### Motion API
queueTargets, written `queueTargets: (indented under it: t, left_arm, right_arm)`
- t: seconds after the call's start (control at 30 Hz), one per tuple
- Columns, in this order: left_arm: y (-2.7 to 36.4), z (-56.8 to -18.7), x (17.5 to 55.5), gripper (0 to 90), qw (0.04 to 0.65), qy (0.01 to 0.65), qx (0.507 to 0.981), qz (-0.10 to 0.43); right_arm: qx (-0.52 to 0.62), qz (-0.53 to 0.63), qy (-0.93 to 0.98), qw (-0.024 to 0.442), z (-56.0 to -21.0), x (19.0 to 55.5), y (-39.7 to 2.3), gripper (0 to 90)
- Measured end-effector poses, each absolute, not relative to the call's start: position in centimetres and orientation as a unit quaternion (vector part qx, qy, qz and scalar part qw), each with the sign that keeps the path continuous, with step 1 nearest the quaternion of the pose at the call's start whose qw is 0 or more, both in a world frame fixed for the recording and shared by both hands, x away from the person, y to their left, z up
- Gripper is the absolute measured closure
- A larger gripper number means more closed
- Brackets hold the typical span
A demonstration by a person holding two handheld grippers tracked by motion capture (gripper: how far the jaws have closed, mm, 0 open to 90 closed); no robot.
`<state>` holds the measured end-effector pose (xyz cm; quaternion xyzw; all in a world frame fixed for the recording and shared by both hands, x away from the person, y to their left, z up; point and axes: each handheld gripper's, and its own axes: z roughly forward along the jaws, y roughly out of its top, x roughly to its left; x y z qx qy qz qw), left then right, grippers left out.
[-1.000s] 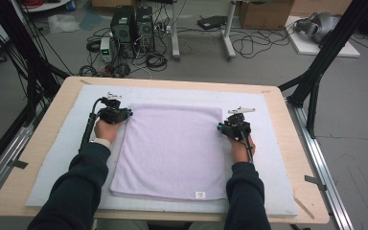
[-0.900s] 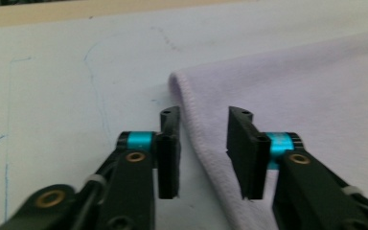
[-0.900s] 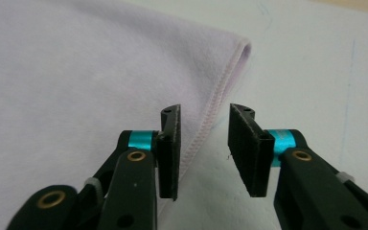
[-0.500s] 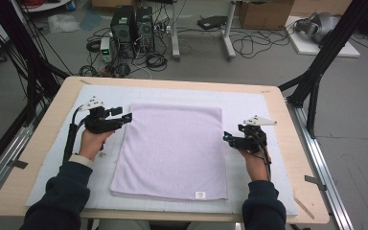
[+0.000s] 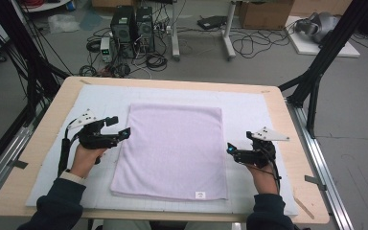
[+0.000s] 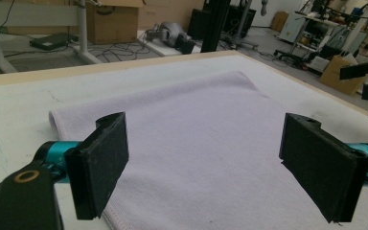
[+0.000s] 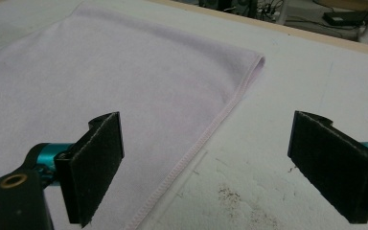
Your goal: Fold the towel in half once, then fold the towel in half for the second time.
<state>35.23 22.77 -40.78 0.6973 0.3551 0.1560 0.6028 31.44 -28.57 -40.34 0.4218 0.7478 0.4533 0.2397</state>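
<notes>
Towel lies flat, pale lilac (hemmed edges, small white label).

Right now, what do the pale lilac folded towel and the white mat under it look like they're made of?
The pale lilac folded towel looks like soft microfibre or terry: matte nap, stitched hem, small sewn label. The white mat looks like thin, smooth plastic or coated sheet, scuffed and speckled; its material is uncertain.
</notes>
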Motion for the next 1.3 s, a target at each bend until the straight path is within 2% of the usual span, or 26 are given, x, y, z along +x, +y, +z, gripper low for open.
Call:
queueTargets:
  t: [0.9, 1.3]
  left_arm:
    - [24.0, -41.6, 35.7, 19.4, 0.580, 0.389, 0.697, 0.164]
    - [25.1, -40.0, 38.9, 23.1, 0.585, 0.393, 0.687, 0.175]
  right_arm:
    - [0.431, 0.432, 0.758, 0.231, -41.3, 32.1, -28.0, 11.3]
    - [0.425, 0.431, 0.763, 0.226, -41.4, 32.0, -27.7, 11.3]
